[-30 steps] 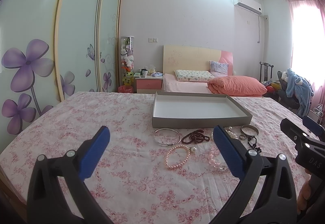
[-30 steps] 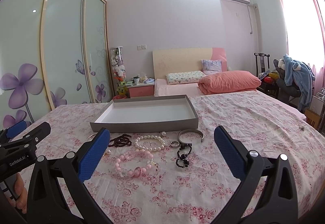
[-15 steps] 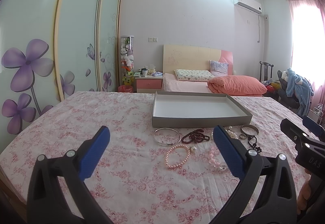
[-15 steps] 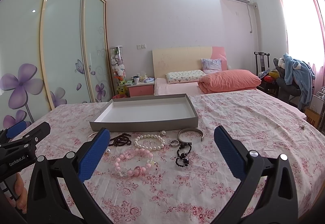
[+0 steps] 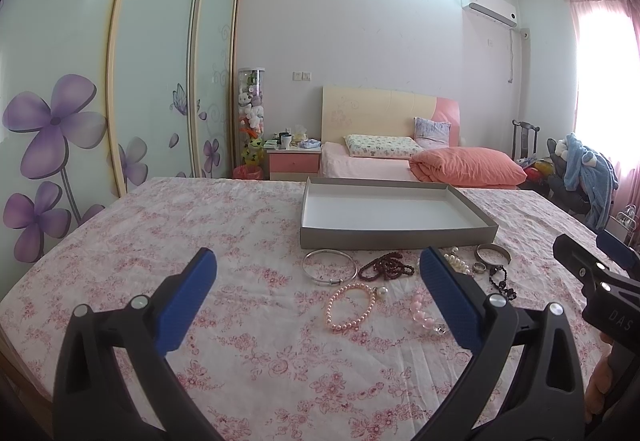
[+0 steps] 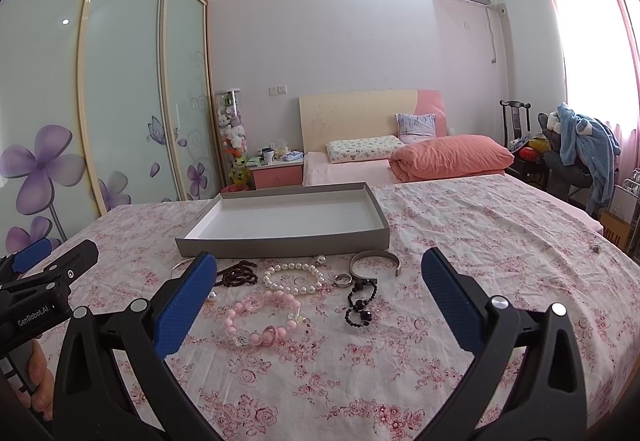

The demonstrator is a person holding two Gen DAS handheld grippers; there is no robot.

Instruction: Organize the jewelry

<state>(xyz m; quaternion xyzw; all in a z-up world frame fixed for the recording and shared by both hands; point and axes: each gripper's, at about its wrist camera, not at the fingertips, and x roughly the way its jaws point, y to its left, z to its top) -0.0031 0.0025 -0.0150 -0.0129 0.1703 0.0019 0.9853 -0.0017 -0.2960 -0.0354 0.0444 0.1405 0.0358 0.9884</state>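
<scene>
An empty grey tray (image 5: 396,235) (image 6: 280,247) with a white floor lies on the floral cloth. In front of it lie a silver bangle (image 5: 329,266), a dark red bead bracelet (image 5: 385,267) (image 6: 237,275), a pink pearl bracelet (image 5: 351,307), a white pearl bracelet (image 6: 293,276), a chunky pink bead bracelet (image 6: 261,317), a silver ring (image 6: 343,279), a grey cuff (image 6: 375,260) and a black bead string (image 6: 361,301). My left gripper (image 5: 316,293) and right gripper (image 6: 319,291) are both open and empty, held above the cloth short of the jewelry.
The table with the floral cloth (image 5: 168,233) ends at the left and near edges. Beyond it stand a bed with an orange quilt (image 5: 468,165), a pink nightstand (image 5: 294,163) and a sliding wardrobe (image 5: 100,89). A chair with blue clothing (image 6: 584,145) stands at the right.
</scene>
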